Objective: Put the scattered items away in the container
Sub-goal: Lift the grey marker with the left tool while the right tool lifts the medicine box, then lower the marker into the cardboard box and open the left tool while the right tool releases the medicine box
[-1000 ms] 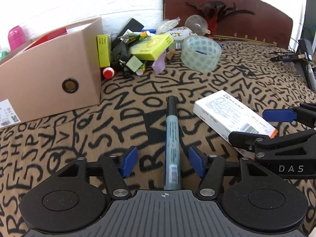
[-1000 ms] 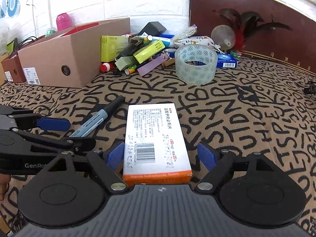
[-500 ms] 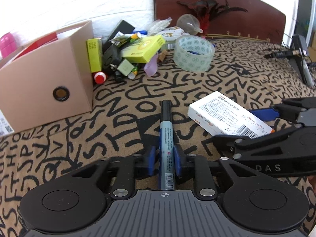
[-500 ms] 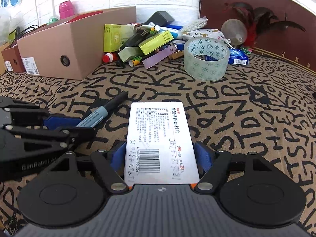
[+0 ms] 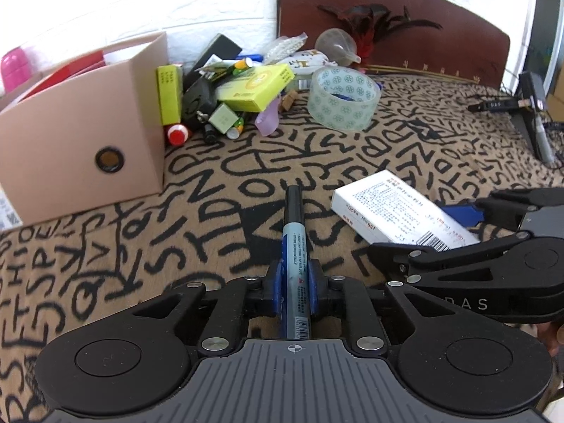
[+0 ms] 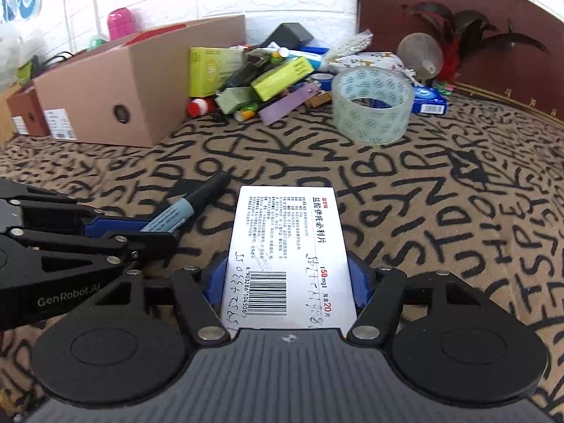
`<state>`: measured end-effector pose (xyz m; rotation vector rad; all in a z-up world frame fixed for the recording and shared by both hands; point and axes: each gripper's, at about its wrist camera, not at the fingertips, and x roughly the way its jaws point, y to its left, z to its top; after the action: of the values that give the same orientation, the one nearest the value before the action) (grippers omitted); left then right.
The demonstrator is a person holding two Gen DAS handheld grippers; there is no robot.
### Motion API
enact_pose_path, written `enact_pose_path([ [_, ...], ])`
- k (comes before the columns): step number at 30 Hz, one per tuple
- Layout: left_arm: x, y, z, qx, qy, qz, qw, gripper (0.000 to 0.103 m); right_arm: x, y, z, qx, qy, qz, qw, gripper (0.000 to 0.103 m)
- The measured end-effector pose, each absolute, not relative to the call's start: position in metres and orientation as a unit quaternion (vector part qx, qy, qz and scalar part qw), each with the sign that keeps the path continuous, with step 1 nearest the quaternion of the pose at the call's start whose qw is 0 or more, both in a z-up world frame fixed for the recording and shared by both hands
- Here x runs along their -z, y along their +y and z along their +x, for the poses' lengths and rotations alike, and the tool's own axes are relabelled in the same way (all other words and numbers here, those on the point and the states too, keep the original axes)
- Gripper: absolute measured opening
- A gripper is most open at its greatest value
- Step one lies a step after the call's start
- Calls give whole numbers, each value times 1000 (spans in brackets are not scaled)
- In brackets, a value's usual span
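One marker point(image 5: 295, 246) pinched in left gripper point(image 5: 295, 283), one medicine box point(image 6: 287, 246) clamped in right gripper point(image 6: 287, 282), one cardboard box point(image 5: 81, 130).

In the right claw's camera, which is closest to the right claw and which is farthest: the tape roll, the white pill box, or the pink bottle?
1. White pill box: between the right claw's fingers.
2. Tape roll: farther out, to the right.
3. Pink bottle: far back left, by the wall behind the cardboard box.

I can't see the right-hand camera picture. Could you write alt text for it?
The right gripper clamps a white, barcoded cardboard medicine box above a tan cloth printed with black letters. To its left, the left gripper holds a blue-grey marker pen; behind stand a brown cardboard box and a clear tape roll.
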<state>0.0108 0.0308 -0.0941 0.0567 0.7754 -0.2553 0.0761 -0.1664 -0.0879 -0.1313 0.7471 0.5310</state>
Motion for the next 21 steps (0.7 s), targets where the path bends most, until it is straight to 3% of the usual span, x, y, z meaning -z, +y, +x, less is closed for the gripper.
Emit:
enact_pose_path([
  [8,62,62,-15,102,344,-3,933,11,66,-156,59,-297,354,-24,887,71],
  [21,-36,135,8,49,241,-18,969,11,-31,-84,96,-350,276,-9,895,71],
])
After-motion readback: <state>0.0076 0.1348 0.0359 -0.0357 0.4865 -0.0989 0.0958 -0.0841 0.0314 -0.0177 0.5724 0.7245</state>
